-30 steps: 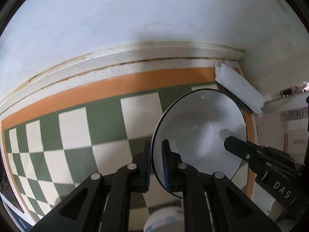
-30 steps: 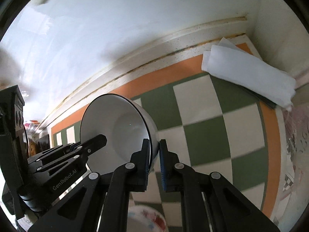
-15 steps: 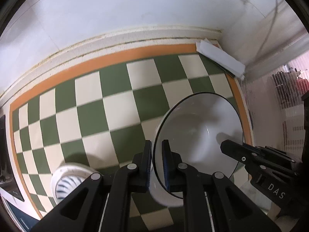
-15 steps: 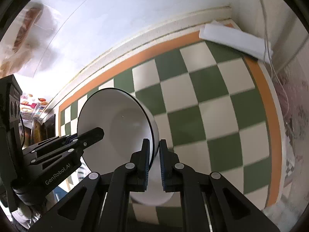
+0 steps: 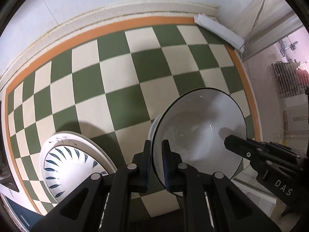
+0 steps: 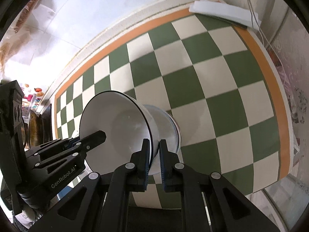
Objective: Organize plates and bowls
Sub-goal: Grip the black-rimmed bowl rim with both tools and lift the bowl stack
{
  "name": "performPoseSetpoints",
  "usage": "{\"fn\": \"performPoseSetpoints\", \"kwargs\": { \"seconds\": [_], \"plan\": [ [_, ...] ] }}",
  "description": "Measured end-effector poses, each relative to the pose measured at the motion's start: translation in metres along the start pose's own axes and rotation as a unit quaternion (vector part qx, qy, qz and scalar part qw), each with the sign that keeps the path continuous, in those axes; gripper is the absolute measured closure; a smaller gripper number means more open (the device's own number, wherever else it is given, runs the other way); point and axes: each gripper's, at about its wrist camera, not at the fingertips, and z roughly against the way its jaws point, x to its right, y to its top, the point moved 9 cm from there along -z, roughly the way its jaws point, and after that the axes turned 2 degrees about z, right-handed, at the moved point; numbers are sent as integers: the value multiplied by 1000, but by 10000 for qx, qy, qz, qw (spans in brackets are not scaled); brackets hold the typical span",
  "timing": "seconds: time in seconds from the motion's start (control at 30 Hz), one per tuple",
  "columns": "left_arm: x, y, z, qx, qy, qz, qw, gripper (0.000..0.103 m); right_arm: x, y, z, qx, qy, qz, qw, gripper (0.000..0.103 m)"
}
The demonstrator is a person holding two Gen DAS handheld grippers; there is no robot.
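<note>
A white bowl [image 5: 199,131] with a thin dark rim hangs tilted over the green-and-cream checked mat [image 5: 119,81]. My left gripper [image 5: 156,148] is shut on its left rim. The right gripper [image 6: 154,147] is shut on the opposite rim, one pad inside and one outside. Each gripper shows in the other's view: the right gripper [image 5: 231,141] and the left gripper [image 6: 96,135]. A second white bowl [image 6: 168,123] stands on the mat right under the held bowl [image 6: 119,127]; I cannot tell whether they touch. A white plate [image 5: 71,164] with blue leaf marks lies at the lower left.
The mat has an orange border and ends at a white wall behind. A folded white cloth [image 5: 218,31] lies in the far right corner, with a thin cable [image 5: 255,19] running down beside it. The counter edge drops off on the right.
Both grippers have carried the bowl back from the wall toward the near side of the mat. The plate and the second bowl have come into view.
</note>
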Motion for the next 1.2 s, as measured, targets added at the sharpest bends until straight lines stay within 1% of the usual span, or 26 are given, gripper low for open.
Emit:
{"fn": "performPoseSetpoints", "kwargs": {
  "seconds": [0.27,0.63,0.8,0.93,1.03,1.2],
  "plan": [
    [2,-13,-23,-260,89,-35,9996,94,13,-7,-19,-180,-65,-107,9998,92],
    [4,-5,-30,-224,367,-235,9988,94,22,-4,-32,-357,-3,-288,9989,92],
    [4,-2,-31,-292,422,-239,9984,94,24,-2,-33,-388,62,-398,9984,92],
    [5,-2,-31,-263,492,-301,9980,94,24,-2,-34,-404,74,-400,9984,91],
    [5,-3,-31,-238,528,-331,9978,94,24,-2,-34,-415,79,-398,9983,89],
    [5,-6,-28,-247,480,-301,9981,93,24,-1,-34,-435,33,-408,9982,89]
  ]
}}
